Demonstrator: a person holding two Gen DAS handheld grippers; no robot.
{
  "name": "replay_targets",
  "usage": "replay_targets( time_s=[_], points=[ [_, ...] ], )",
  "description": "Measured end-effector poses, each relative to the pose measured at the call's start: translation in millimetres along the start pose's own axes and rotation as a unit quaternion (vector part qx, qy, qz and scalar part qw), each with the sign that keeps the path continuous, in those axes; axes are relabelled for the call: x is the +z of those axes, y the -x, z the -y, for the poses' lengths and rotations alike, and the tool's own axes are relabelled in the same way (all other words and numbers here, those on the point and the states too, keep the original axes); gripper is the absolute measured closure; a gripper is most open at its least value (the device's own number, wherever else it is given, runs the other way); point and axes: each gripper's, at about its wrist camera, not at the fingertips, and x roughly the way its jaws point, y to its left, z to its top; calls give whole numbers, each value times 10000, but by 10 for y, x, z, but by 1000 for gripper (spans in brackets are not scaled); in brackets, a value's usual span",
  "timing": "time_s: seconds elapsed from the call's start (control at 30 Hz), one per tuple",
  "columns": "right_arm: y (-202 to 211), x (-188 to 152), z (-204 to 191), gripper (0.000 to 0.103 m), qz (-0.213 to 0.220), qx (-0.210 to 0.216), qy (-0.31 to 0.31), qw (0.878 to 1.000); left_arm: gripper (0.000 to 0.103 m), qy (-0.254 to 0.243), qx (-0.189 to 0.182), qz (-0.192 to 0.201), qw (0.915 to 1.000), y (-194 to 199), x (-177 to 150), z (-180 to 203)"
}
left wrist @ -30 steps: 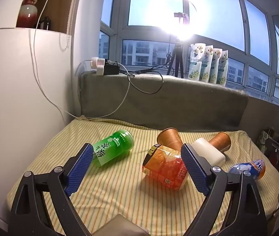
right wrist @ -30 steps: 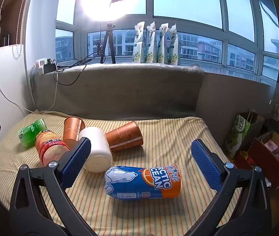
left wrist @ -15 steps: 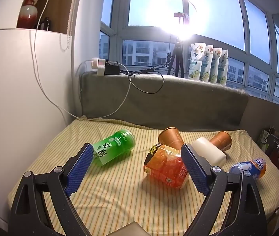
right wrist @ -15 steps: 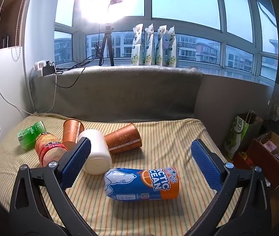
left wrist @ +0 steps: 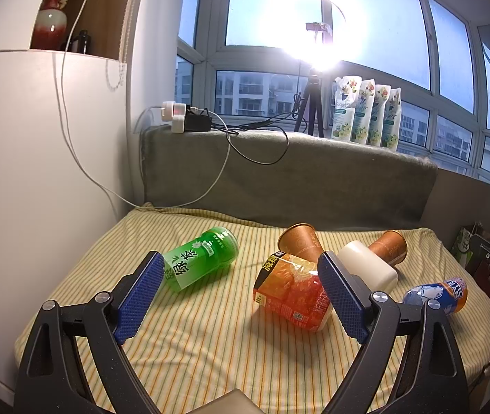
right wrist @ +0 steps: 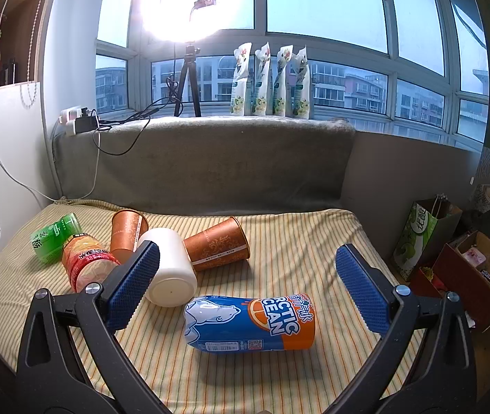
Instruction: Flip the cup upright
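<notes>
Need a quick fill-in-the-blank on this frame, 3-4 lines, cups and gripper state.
1. Both the left gripper and the right gripper are ____ and hold nothing.
2. Every cup on the striped cloth lies on its ____.
3. The cup with the polar bear is blue and ____.
4. The white cup lies between two ____ cups.

Missing words: open; side; orange; brown

Four pouches (right wrist: 272,81) and a tripod (right wrist: 186,82) line the windowsill.
</notes>
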Motion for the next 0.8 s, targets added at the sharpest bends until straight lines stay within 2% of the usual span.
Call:
replay_targets(
  time_s=[0.8],
  points=[
    [1, -5, -18, 0, 17, -8, 3, 10000, 12, -10, 0, -9, 10000, 11, 6, 3]
  ],
)
